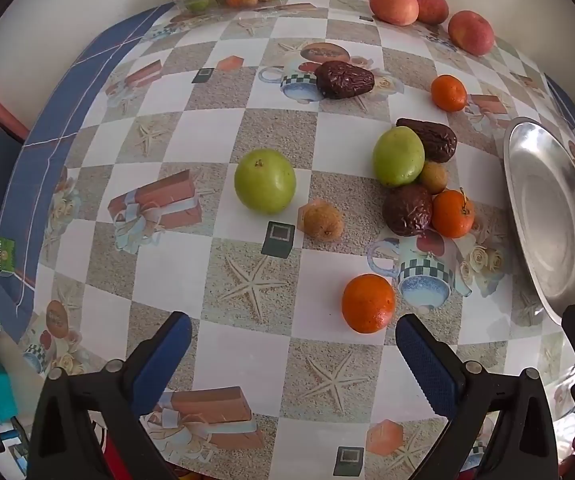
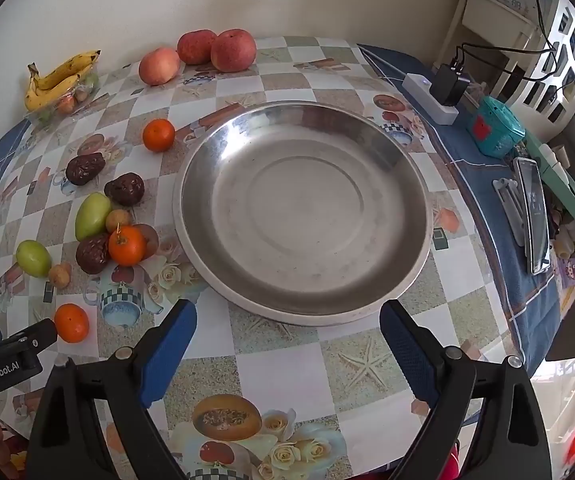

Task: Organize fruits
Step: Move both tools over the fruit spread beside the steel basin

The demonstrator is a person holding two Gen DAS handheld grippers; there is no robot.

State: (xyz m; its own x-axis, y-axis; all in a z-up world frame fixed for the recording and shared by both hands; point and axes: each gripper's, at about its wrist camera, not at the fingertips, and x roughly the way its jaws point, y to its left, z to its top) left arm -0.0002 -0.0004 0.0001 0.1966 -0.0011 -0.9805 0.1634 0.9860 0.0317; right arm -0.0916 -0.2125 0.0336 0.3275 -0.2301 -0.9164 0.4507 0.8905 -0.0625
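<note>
Risk: round orange [image 1: 368, 303] nearest left gripper [image 1: 293, 340] may roll off tabletop edge if nudged; both jaws spread, empty; right gripper [image 2: 287, 328] faces bare plate [image 2: 303, 216].

We record even, soft daylight in both views; shadows under the fruit are faint. Diffuse glare sits on the steel plate [image 2: 303, 216] at its far rim. Strong fisheye bending curves the tablecloth [image 1: 247, 128] edges; corners vignette black. Focus is sharp centrally, softer near edges.
</note>
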